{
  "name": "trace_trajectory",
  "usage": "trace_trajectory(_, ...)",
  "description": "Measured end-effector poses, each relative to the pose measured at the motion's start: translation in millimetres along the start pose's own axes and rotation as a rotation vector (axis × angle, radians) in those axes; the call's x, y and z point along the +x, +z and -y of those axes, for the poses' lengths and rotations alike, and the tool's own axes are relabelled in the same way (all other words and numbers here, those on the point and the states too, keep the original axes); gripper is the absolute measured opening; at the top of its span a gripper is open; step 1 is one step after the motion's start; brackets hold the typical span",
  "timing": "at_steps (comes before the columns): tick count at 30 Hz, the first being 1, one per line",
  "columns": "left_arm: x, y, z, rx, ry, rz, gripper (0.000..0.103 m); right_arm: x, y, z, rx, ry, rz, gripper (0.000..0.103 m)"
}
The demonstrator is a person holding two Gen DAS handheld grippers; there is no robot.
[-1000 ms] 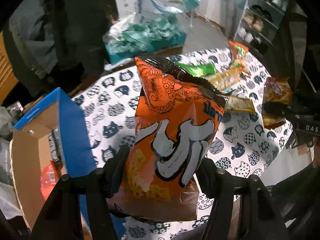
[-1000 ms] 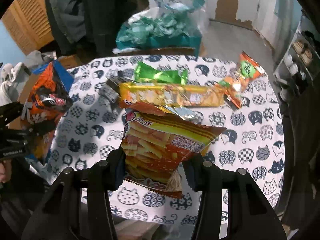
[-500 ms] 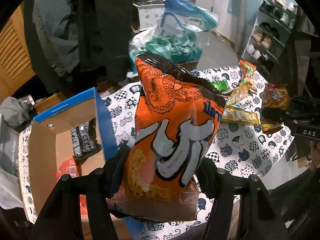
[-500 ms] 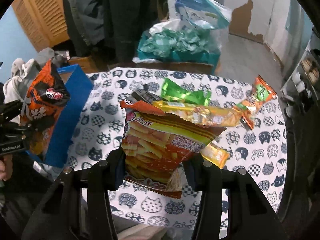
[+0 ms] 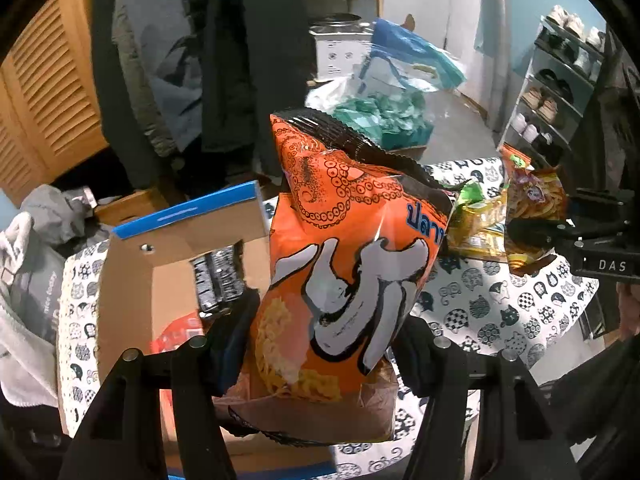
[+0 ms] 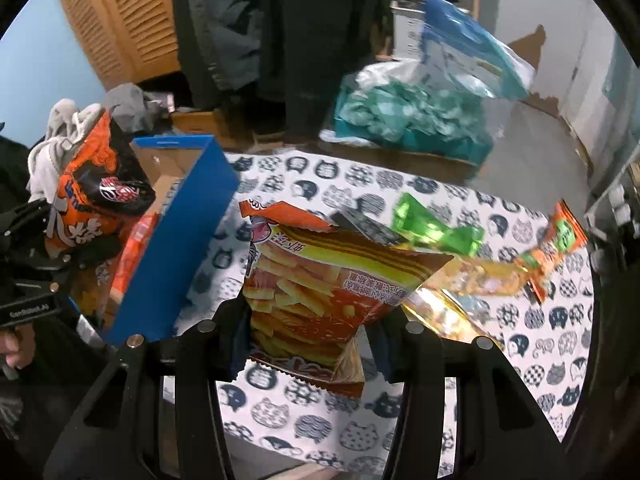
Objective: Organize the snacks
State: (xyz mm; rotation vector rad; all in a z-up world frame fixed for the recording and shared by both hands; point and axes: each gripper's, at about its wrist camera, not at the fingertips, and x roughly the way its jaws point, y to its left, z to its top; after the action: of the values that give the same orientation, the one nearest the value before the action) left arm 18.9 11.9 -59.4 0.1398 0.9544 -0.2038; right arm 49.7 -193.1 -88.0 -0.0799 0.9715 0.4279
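My left gripper (image 5: 324,344) is shut on an orange squid-snack bag (image 5: 344,272) and holds it upright just above the open blue cardboard box (image 5: 152,280); that bag also shows at the left of the right wrist view (image 6: 96,196). My right gripper (image 6: 308,332) is shut on an orange-yellow fries bag (image 6: 320,280), held above the cat-print table (image 6: 540,340) to the right of the box (image 6: 180,256). The box holds a black packet (image 5: 218,276) and a red packet (image 5: 178,334).
More snacks lie on the table: a green packet (image 6: 436,228), a long yellow packet (image 6: 476,280) and an orange-green packet (image 6: 560,240). A teal bin under plastic bags (image 6: 412,120) stands behind the table. Clothes hang at the back; a shoe rack (image 5: 560,92) stands at the right.
Both grippers have moved left with their bags. The squid bag has come from above the table to over the box, and the fries bag has come closer to the box.
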Motion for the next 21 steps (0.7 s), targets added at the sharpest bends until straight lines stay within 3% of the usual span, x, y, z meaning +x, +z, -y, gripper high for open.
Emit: trace_trajectory(21,-9.5,-31.1,-97.3,-0.162,0.089,0.007,0.064,40.9,56.0,-119.9,-0.153,0.121,-0.041,0.049)
